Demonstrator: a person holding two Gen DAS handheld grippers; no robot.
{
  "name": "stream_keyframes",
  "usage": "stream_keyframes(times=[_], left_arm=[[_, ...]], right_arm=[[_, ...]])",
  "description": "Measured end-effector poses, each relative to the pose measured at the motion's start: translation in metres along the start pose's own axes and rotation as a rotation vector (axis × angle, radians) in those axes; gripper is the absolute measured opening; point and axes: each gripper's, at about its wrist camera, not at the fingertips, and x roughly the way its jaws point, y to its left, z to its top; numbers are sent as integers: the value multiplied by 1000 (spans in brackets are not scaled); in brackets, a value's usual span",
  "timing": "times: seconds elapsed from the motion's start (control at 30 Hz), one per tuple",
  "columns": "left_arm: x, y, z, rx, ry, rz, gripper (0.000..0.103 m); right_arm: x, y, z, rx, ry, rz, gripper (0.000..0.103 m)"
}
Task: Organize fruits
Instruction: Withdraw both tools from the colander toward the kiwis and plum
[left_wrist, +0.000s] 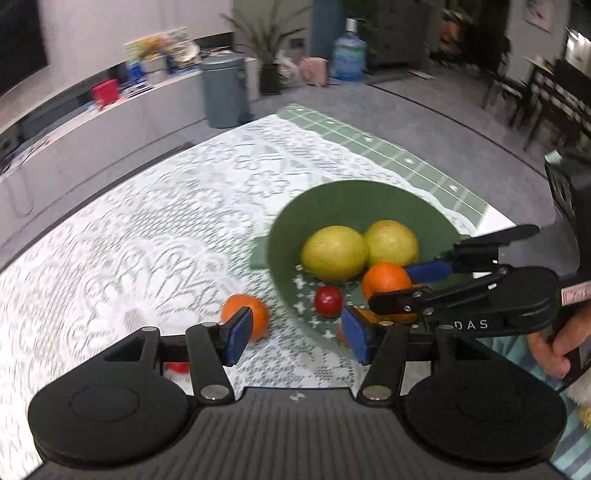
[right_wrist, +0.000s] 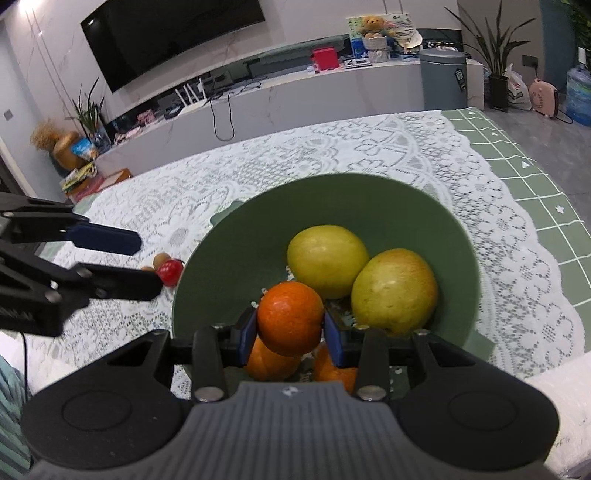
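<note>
The right gripper (right_wrist: 290, 332) clamps an orange (right_wrist: 290, 317) over the green bowl (right_wrist: 229, 258) — the left gripper (left_wrist: 295, 332), jaws parted and empty, hovers beside the bowl's rim.

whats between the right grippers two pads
An orange, clamped between the right gripper pads over the green bowl; clearest in the right wrist view.

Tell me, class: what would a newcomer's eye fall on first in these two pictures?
The orange clamped in the right gripper, over the near side of the green bowl. Behind it, two big yellow-green fruits lie side by side in the bowl. Left of the bowl, another orange sits on the lace tablecloth.
</note>
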Motion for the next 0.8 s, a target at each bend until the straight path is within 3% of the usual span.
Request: stream_keyframes(times=[0.23,0.53,0.8], left_arm=[[1,19,-21,-123,25,38,65],[-4,31,-50,-207,46,45,65],[-16,34,-71,-257,8,51,66]], right_arm=[[5,5,-2,-16,16,-5,37],[-1,7,-3,-12,-17,-25,39],[-16,14,-8,-32,-97,-65,58]])
